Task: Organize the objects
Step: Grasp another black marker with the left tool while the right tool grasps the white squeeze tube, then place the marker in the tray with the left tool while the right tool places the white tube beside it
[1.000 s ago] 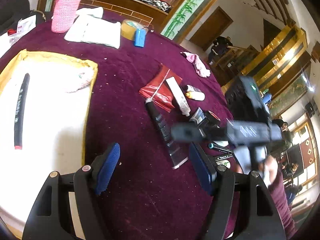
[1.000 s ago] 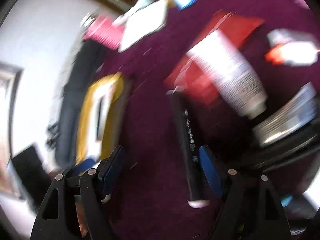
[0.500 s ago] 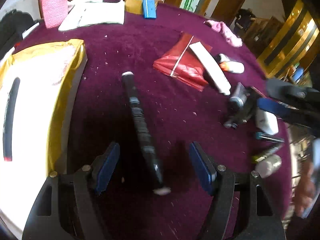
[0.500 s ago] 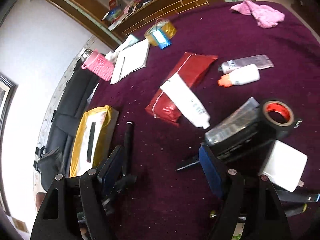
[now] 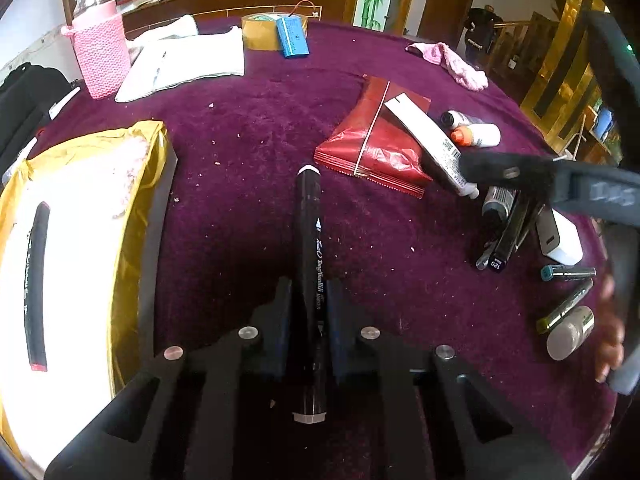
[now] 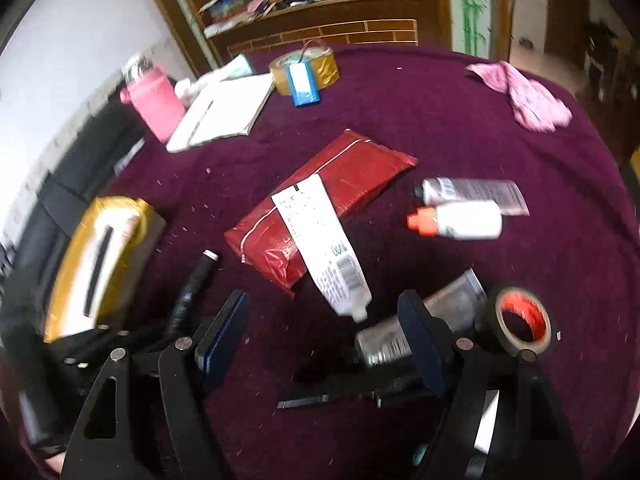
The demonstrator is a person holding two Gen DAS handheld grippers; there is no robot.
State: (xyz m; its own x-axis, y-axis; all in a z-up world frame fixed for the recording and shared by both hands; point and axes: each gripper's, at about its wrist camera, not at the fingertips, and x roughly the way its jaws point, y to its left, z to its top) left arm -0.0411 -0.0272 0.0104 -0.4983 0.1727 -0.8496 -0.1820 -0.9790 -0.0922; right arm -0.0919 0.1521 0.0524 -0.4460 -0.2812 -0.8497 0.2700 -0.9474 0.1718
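Note:
A black marker [image 5: 312, 240] lies on the purple tablecloth, pointing away from me. My left gripper [image 5: 309, 312] is closing on it, and both blue pads press its barrel near the rear end. At the left stands an open box with a yellow lining [image 5: 152, 148], and a second black marker [image 5: 36, 280] lies inside on white padding. My right gripper [image 6: 320, 332] hangs open over bare cloth with nothing between its fingers. It is just left of a silver tube [image 6: 400, 332]. The held marker [image 6: 192, 288] shows at its lower left.
A red packet [image 5: 372, 148] with a white tube [image 5: 432, 144] across it lies mid-table. Pens [image 5: 508, 236], a white charger [image 5: 560, 236] and a black tape roll [image 6: 520, 320] crowd the right. A pink bottle [image 5: 100, 52], papers and a pink cloth [image 5: 452, 64] sit far back.
My left gripper came down over the black marker and its jaws went from wide to pressed on the barrel. The right gripper left that marker and swung right, toward the silver tube.

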